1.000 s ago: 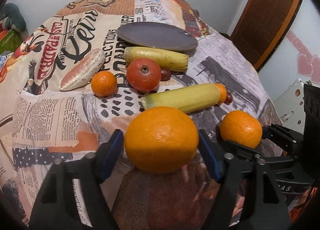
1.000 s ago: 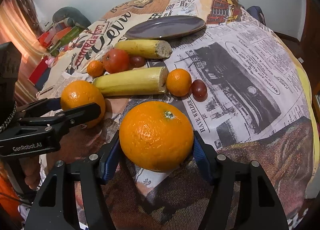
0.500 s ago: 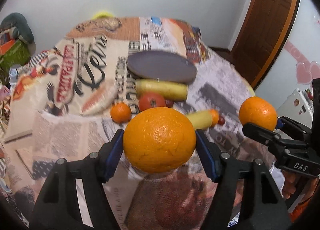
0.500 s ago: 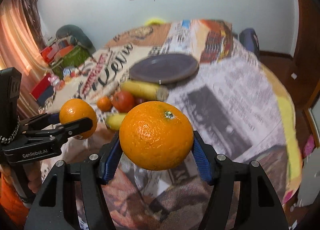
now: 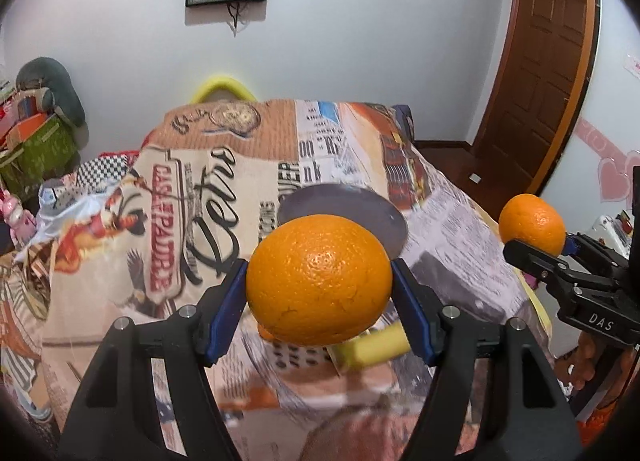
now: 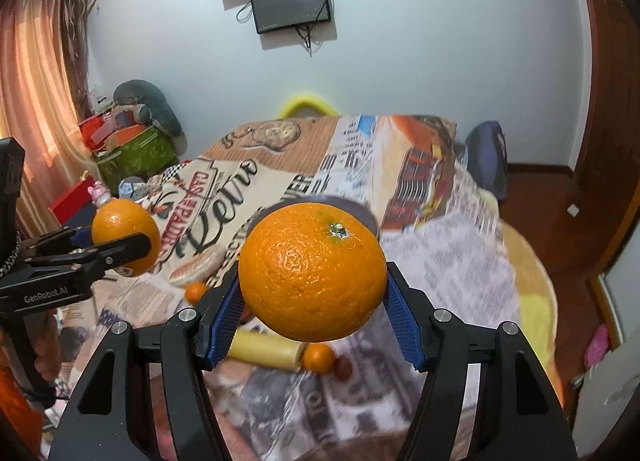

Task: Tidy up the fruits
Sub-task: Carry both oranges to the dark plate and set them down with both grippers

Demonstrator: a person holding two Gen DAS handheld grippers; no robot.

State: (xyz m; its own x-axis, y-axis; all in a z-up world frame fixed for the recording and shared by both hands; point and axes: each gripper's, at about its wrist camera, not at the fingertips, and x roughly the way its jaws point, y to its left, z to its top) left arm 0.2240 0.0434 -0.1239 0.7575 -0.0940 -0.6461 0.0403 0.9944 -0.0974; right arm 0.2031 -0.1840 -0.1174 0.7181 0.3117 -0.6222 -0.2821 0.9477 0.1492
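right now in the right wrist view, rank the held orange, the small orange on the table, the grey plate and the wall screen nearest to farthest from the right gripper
1. Held orange, clamped in the right gripper.
2. Small orange, low on the table just beneath.
3. Grey plate, mid-table, mostly hidden behind the held orange.
4. Wall screen, on the far wall, top centre.

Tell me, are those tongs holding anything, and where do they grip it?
Yes, each holds an orange. The left tongs pinch the left orange by its two sides; the right tongs pinch the right orange likewise.
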